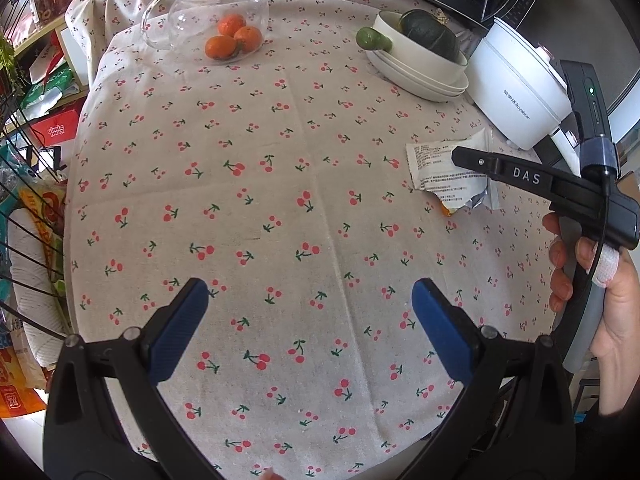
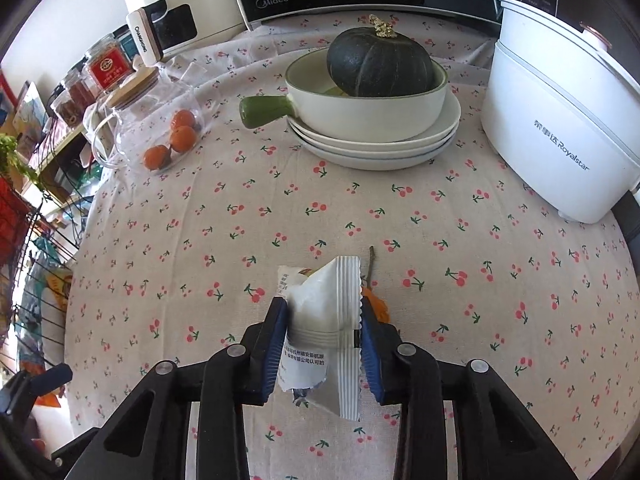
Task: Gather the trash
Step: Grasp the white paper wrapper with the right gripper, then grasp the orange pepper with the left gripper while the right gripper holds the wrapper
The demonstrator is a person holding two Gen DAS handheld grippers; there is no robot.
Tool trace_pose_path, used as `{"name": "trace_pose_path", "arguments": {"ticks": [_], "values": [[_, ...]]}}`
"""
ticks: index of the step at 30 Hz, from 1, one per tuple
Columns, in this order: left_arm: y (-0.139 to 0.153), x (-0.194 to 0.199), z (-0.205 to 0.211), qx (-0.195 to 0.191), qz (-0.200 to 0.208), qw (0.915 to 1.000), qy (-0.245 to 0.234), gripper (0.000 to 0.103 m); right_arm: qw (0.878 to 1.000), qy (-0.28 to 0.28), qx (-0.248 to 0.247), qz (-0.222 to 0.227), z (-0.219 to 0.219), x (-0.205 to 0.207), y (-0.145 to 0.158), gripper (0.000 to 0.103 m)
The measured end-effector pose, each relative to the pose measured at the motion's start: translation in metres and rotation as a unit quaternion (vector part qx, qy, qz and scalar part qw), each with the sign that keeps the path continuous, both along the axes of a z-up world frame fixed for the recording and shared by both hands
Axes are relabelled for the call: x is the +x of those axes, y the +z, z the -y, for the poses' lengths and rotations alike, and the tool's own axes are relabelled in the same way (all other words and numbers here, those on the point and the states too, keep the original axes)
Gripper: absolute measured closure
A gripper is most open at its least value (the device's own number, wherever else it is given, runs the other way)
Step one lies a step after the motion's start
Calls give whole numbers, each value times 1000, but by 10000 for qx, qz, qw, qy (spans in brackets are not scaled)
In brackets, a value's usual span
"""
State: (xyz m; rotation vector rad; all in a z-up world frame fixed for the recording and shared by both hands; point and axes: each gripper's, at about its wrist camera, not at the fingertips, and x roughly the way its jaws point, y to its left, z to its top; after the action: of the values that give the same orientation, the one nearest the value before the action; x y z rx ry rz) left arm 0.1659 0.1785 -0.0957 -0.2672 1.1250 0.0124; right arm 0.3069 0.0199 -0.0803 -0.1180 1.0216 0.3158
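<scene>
Between right tongs (image 2: 324, 344), wrapper (image 2: 320, 320) front; orange scrap (image 2: 378, 306) beside.

The right gripper (image 2: 324, 344) enters from six o'clock, its blue pads (image 2: 276, 344) pressed on a torn white snack wrapper (image 2: 324, 316) over the cherry-print tablecloth (image 2: 200, 240). At twelve o'clock a dark green pumpkin (image 2: 380, 64) sits in a white handled bowl (image 2: 360, 116); a Royalstar cooker (image 2: 560, 128) stands at two.
</scene>
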Motion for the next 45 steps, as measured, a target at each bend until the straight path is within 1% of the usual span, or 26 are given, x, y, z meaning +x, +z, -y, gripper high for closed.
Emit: {"name": "trace_pose_path", "arguments": {"ticks": [1,2,4,7,9,13,18,22,27,30,33,35,37,40,45], "values": [[1,0,1,-2,7,10000,-11,2,10000,42,27,28,1,-4,4,74],[1,0,3,6,13,10000,-27,2,9999,98,82,48,2,-8,9,81],[2,0,7,29,18,10000,-64,2,9997,158,164,86,6,-16,18,84],[4,0,13,50,34,9999,-129,2,9994,219,193,189,15,-29,31,85],[5,-1,18,72,51,9998,-178,2,9992,224,230,238,25,-38,38,89],[6,-1,27,124,71,9995,-282,2,9988,149,355,303,51,-55,50,89],[6,1,39,202,77,9990,-401,2,9986,-5,316,422,89,-81,60,89],[5,4,49,199,99,9986,-479,2,9984,-211,276,444,125,-99,61,89],[5,10,71,225,190,9981,-541,2,9975,-469,191,491,166,-114,55,89],[4,20,88,220,315,9971,-657,2,9970,-685,220,291,186,-113,51,89],[-1,36,106,86,339,9964,-771,2,9965,-714,307,296,198,-111,54,89],[-6,50,119,28,336,9960,-828,6,9961,-745,405,263,206,-111,55,89],[-10,65,132,72,398,9954,-871,12,9960,-749,408,264,213,-111,56,89],[-19,86,146,125,438,9949,-895,17,9959,-760,408,259,222,-112,56,89],[-34,109,149,110,449,9960,-758,21,9950,-877,399,250,243,-115,55,89]]}}
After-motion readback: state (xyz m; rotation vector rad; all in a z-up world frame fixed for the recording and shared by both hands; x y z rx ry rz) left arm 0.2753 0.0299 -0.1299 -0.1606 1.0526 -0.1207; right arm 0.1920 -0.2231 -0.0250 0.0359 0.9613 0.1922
